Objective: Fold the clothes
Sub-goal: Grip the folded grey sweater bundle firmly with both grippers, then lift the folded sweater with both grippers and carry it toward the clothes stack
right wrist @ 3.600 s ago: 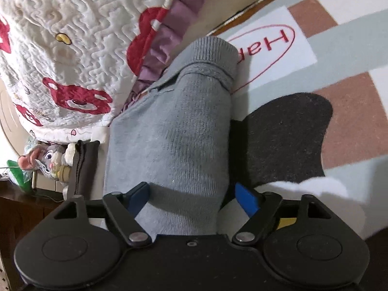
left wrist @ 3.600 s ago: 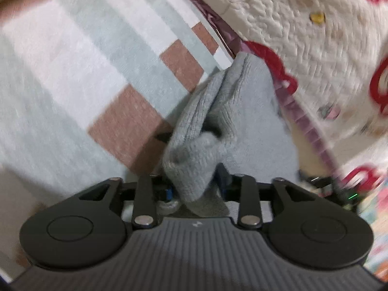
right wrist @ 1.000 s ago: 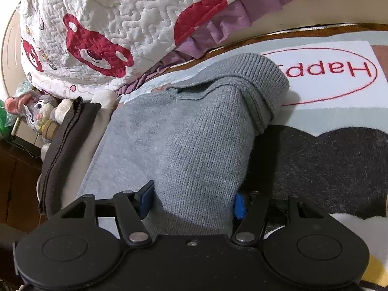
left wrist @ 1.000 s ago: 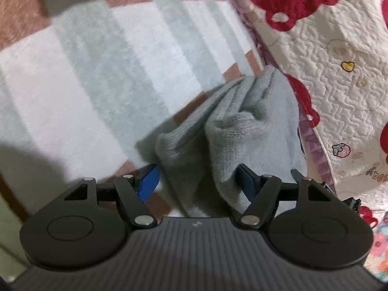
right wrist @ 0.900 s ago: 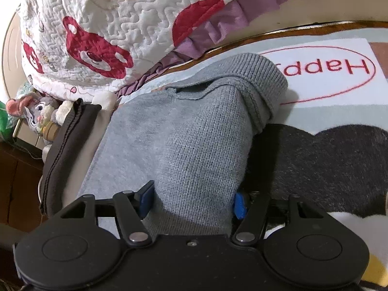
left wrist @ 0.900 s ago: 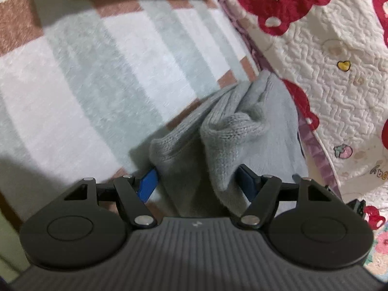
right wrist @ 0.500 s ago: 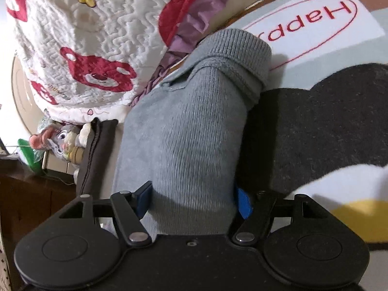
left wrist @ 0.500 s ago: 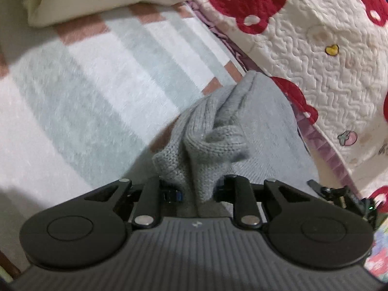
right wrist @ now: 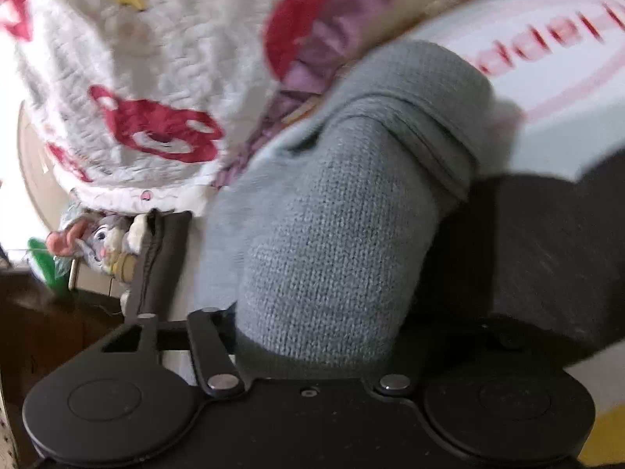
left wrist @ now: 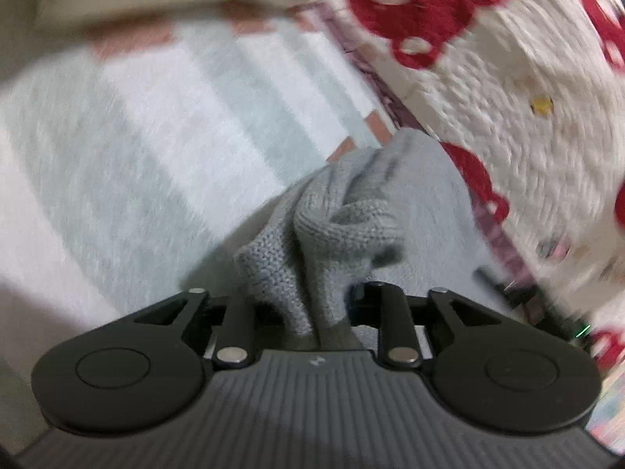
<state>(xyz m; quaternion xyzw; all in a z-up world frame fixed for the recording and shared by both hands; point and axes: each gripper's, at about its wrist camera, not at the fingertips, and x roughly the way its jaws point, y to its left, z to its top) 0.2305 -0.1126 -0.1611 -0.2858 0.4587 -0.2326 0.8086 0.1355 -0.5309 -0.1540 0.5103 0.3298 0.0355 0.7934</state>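
- The left gripper [left wrist: 302, 293] is clenched on a bunched end of the grey knit sweater [left wrist: 343, 230]; its two fingers stand close together with wool squeezed between them.
- The right gripper [right wrist: 316, 336] has a thick roll of the same sweater [right wrist: 336, 242] filling the gap between its fingers. The fingertips are hidden under the knit, so I cannot tell whether it is gripping or merely straddling the fabric.
- The sweater lies on the checked rug [left wrist: 148, 164], just beside the bear-print quilt [left wrist: 508, 90], doubled over itself with a ribbed band [right wrist: 425, 90] at the far end near the "Happy" patch [right wrist: 554, 43].
- Judged by the look of it, the knit is soft, thick, limp and light. It will sag and stretch wherever it is unsupported, and it is not slippery.
- The best hold is likely at both ends of a folded edge, through all layers, since a pinch on one layer would let the rest slump.
- No container shows; a soft toy [right wrist: 101, 246] and a dark garment [right wrist: 160, 258] sit by the quilt's edge.
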